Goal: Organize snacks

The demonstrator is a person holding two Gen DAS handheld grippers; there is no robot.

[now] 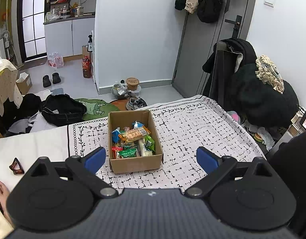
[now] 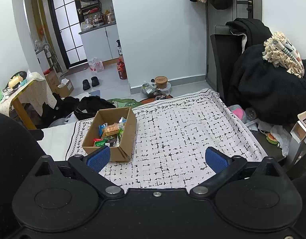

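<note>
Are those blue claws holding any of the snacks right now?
No. Both the left gripper and right gripper are open and empty; snacks lie in the box.

Both cameras sit just behind their tongs and look forward and slightly down over the patterned cloth (image 1: 192, 131) toward the far wall and the grey door (image 1: 202, 59). The left view has the cardboard box (image 1: 133, 163) straight ahead between its tongs, quite near. The right view sees the same box (image 2: 117, 151) beyond its left finger. Both views share the cloth, box, door and kitchen doorway.
</note>
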